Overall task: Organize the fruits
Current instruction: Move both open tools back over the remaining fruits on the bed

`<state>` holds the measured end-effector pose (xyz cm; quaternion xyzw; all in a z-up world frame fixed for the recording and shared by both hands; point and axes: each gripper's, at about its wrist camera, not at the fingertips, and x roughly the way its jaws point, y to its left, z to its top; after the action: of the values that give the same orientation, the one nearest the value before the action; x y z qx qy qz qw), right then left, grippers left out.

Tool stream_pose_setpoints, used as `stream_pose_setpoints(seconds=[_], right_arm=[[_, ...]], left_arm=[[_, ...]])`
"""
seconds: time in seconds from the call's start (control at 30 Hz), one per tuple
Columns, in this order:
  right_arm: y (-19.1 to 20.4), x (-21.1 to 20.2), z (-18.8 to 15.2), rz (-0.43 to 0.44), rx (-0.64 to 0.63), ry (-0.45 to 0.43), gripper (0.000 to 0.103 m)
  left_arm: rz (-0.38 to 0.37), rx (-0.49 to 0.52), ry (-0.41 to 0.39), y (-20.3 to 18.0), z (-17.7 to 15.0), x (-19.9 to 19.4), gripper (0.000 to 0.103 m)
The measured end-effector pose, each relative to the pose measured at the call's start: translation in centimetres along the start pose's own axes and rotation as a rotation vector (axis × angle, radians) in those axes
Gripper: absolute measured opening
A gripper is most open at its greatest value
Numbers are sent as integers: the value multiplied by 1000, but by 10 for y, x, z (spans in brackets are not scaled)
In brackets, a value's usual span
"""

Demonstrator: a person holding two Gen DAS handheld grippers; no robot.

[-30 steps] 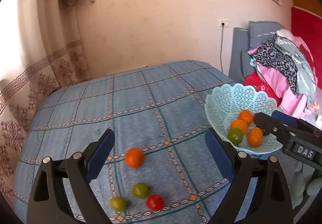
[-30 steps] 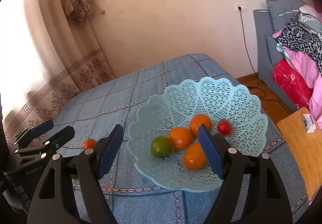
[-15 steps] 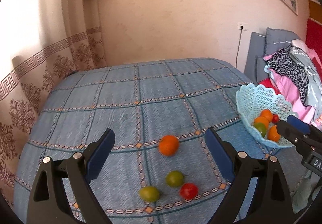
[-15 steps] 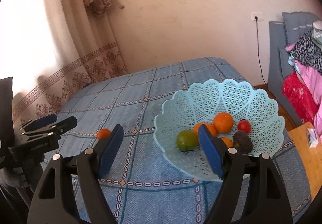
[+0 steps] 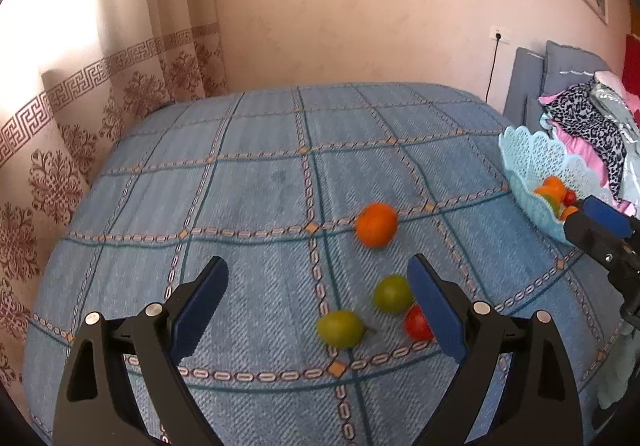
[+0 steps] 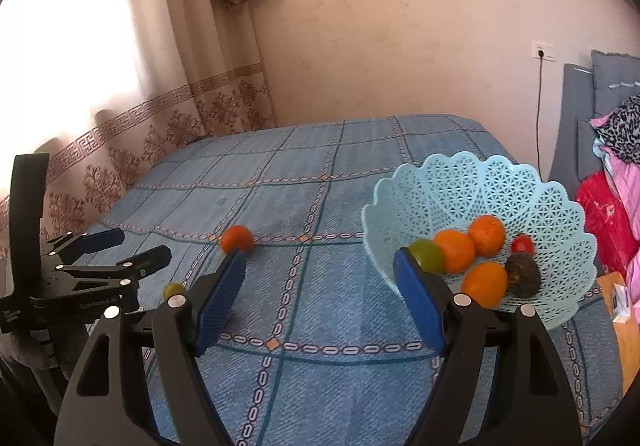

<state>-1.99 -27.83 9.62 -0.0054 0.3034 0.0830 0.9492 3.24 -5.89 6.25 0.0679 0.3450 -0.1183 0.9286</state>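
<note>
On the blue checked cloth lie an orange (image 5: 376, 225), two green fruits (image 5: 393, 293) (image 5: 340, 328) and a red tomato (image 5: 416, 324) half hidden by my left finger. My left gripper (image 5: 318, 302) hangs open above and slightly left of them, holding nothing. A pale blue lattice basket (image 6: 520, 201) holds oranges (image 6: 486, 235), a green fruit (image 6: 430, 254), a small red tomato (image 6: 522, 244) and a dark avocado (image 6: 523, 273). My right gripper (image 6: 320, 296) stands open and empty just left of the basket. In the right wrist view the loose orange (image 6: 237, 238) sits beyond my left fingertip.
A patterned curtain (image 5: 80, 117) hangs along the table's left and far side. A grey sofa piled with clothes (image 5: 592, 125) stands to the right. A wooden surface (image 6: 618, 310) sits past the table's right edge. The far half of the cloth (image 5: 300, 149) bears nothing.
Both views have swung left: the basket slid toward the right edge in each. The loose fruits now sit nearer and more to the right between my left fingers. The avocado came into view.
</note>
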Motion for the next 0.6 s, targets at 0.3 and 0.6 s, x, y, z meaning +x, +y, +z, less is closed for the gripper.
stream_pose_setpoints(seconds=[0.3,0.6], right_arm=[[15,11,-11,25,-41,42,78],[21,23,-17,35,-59,77,78]], left_arm=[[-29,-42,71,11,-25,12,90],[-71,-41,123,7,-35,21,75]])
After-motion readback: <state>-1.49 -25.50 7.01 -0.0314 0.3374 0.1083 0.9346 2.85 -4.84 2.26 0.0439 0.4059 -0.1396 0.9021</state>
